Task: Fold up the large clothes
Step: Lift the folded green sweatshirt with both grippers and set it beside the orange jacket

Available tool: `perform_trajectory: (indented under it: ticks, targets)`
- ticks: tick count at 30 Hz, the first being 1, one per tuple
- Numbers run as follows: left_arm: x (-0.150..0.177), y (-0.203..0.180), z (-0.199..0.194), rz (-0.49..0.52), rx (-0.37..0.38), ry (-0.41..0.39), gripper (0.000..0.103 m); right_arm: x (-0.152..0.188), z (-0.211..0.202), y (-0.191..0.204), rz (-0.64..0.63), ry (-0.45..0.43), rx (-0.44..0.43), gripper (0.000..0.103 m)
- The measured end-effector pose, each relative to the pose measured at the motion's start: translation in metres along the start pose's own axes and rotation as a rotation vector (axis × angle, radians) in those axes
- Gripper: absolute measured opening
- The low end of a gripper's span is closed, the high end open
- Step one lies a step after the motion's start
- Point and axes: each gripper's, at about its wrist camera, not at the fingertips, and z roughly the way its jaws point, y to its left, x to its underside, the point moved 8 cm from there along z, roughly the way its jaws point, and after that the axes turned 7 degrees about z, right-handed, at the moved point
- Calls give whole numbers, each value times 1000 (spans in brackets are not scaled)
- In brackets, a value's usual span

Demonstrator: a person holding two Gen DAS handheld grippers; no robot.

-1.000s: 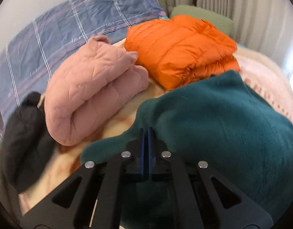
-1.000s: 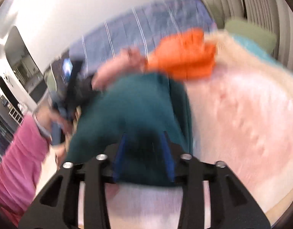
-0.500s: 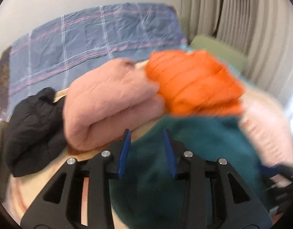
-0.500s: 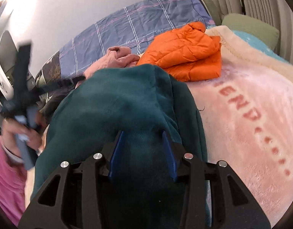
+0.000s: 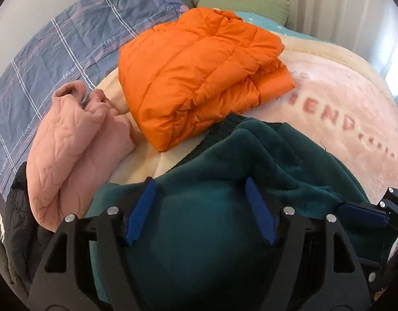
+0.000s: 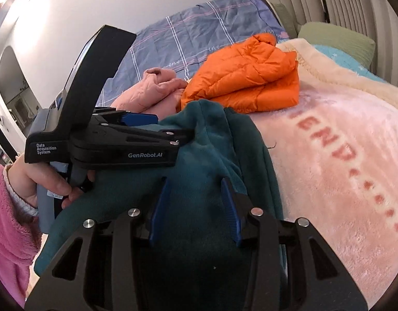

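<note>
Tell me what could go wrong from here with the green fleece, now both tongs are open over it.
The green fleece bulges unevenly, with a loose ridge near its far edge; unpressed, the fold may spring open. Its far edge lies close to the folded orange jacket, so a push forward could nudge that stack. The left tongs and right tongs sit close together, the left body crossing the right view, so they could bump.
</note>
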Motion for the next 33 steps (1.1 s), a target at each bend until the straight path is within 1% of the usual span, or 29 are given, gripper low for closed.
perform_trajectory:
  ticks: [6,13,15,16,17,19,20,21,22,23,24,25,26,27,29,31,32,33]
  targets:
    - [1,-2,-7,11,-30,-22,74,3,-4,0,-7,-16,5,42]
    - [1,-4,-15,19,-45,-40,74,4,-5,3,-22,-21,17,42]
    - [-2,-4,-28,29,-62,-68,74,4,-9,4,-29,-24,19,42]
    - [-3,-5,-41,33,-70,-99,73,4,-11,4,-32,-27,23,42]
    - [-5,-7,-52,30,-56,-124,73,4,-12,4,-32,-32,27,42]
    - [-7,-11,-75,7,20,-182,74,4,-12,2,-23,-36,19,42]
    - [-7,-12,-87,-4,58,-209,77,4,-12,2,-19,-38,11,42]
    - [-6,-11,-90,-10,68,-207,78,4,-13,2,-17,-38,8,42]
    - [0,-11,-79,-1,52,-158,79,3,-14,2,-15,-37,5,43]
    - [8,-13,-63,26,25,-91,80,3,-18,3,-13,-39,1,45]
    - [17,-17,-48,65,-14,-63,81,4,-23,3,-14,-30,-3,49]
    - [21,-16,-44,58,-28,-101,81,4,-29,2,-15,-19,-13,61]
    - [20,-13,-45,23,-2,-107,81,4,-41,-4,-2,-27,-39,76]
    - [20,-12,-47,14,3,-111,81,3,-52,-14,29,-39,-55,80]
    - [21,-13,-47,24,-7,-118,81,2,-63,-37,119,-26,-99,83]
    - [21,-13,-46,25,-7,-118,81,5,-65,-71,295,42,-176,84]
    - [20,-13,-46,25,-5,-119,81,9,-62,-80,348,76,-197,84]
    - [20,-13,-45,23,-1,-120,81,17,-53,-86,412,144,-238,84]
